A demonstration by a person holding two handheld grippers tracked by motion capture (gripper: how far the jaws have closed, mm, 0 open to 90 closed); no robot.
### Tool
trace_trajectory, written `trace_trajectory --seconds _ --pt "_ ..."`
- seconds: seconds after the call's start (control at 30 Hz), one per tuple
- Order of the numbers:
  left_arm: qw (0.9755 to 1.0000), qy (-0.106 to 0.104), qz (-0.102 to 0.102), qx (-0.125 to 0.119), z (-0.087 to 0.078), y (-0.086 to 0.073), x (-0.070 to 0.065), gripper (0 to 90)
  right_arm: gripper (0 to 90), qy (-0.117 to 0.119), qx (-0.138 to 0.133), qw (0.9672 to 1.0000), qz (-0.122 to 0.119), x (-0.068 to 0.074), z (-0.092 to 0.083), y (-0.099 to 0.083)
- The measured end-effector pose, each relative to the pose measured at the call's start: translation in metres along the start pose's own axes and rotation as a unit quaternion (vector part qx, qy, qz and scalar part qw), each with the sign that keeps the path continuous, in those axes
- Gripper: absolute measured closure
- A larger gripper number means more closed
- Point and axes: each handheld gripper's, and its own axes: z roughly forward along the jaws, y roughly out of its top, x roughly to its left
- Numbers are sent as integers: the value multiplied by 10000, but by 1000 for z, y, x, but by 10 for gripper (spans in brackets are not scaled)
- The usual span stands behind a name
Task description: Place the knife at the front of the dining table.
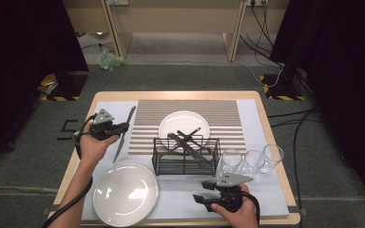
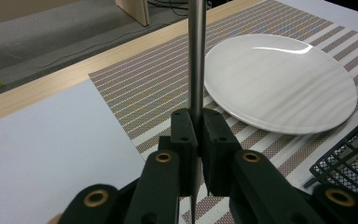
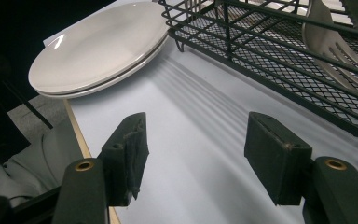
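My left gripper (image 1: 119,128) is shut on a long metal knife (image 1: 125,134), gripping it near its middle at the left edge of the striped mat (image 1: 228,114). In the left gripper view the two jaws press together on the knife's shaft (image 2: 196,60), with a white plate (image 2: 279,79) behind it to the right. That plate (image 1: 184,124) lies in the middle of the mat. My right gripper (image 1: 200,199) stays near the table's front edge, open, and between its pads (image 3: 126,149) there is only the pale sheet.
A black wire basket (image 1: 186,156) with cutlery in it stands mid-table; a fork (image 3: 328,51) lies inside. Stacked large plates (image 1: 125,192) sit at the front left. Three clear glasses (image 1: 250,160) stand right of the basket. Cables trail on the floor beyond.
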Motion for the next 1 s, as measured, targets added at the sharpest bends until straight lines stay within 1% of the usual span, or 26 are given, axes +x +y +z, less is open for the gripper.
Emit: trace_trajectory --seconds 0.23,0.43,0.6,0.73,0.97,1.0 --pt "10000 -42 -19 22 10 -1 2 836 396 8 -8 10000 -4 0 0 0" --pt "9999 -125 1 56 17 -2 3 835 397 39 -12 10000 20 1 1 0" --pt "9998 -148 14 118 22 -1 4 835 397 23 -38 10000 20 0 0 0" --pt "9997 -169 -17 160 27 -1 5 835 397 56 -32 10000 27 1 1 0" --pt "9995 -197 -98 238 39 -3 8 835 399 47 -31 10000 15 0 1 0" --pt "9993 -226 -94 271 40 -3 8 834 401 54 -29 10000 36 0 1 0"
